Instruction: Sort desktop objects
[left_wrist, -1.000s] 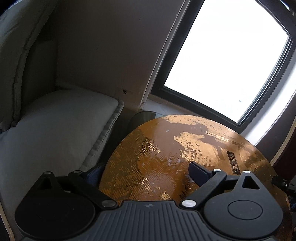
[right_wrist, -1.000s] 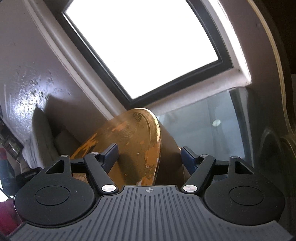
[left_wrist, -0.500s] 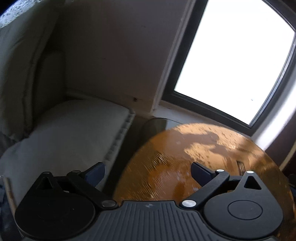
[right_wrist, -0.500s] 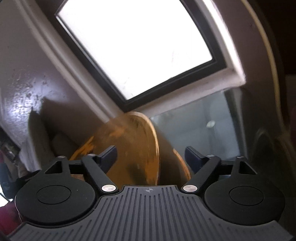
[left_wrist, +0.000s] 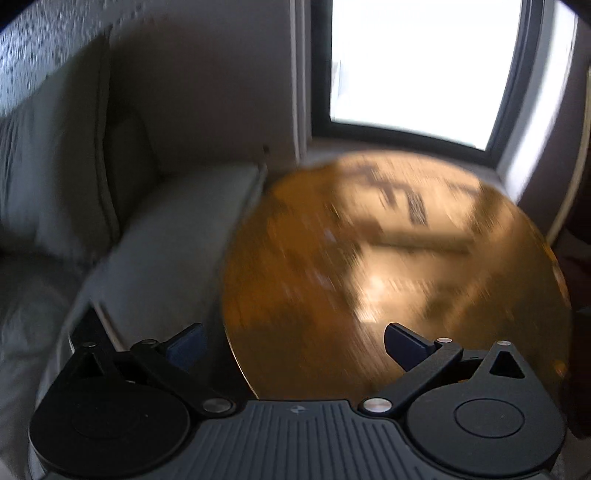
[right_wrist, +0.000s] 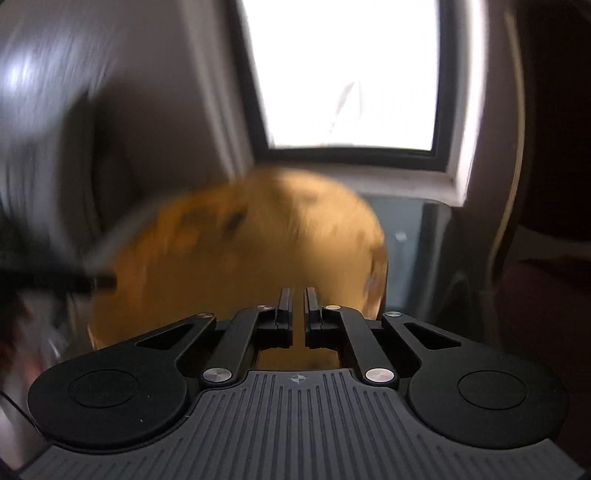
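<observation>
In front of the window: both wrist views are smeared by motion blur, so fine detail is unreadable.
Task object: a round golden-orange box lid (left_wrist: 399, 266), a flat disc with dark markings on its far half that cannot be read in the blur.
Object position, left wrist view: it fills the centre and right of the frame, beyond the fingertips, its far edge toward the window (left_wrist: 417, 66).
Object position, right wrist view: the disc (right_wrist: 236, 266) sits straight ahead, beyond the fingertips and slightly left of centre.
Support: a glass tabletop (right_wrist: 410, 236) shows to the right of the disc; whether the disc rests flat on it cannot be told.
Left gripper (left_wrist: 295, 343): jaws spread wide, blue pads apart. One pad lies left of the disc edge, the other over its near part. Nothing is gripped.
Right gripper (right_wrist: 298, 299): jaws have just been closing and now stand together, only a thin slit between the fingers. Nothing is seen between them, and the disc lies behind them.
Surroundings, left: a pale grey cushioned seat (left_wrist: 173, 236) with a back cushion, just beside the disc's left edge.
Surroundings, far: a bright pane in a dark frame, with a plain wall (left_wrist: 207, 92) to its left.
Far right edge: a dark reddish shape (right_wrist: 546, 314), not identifiable.
</observation>
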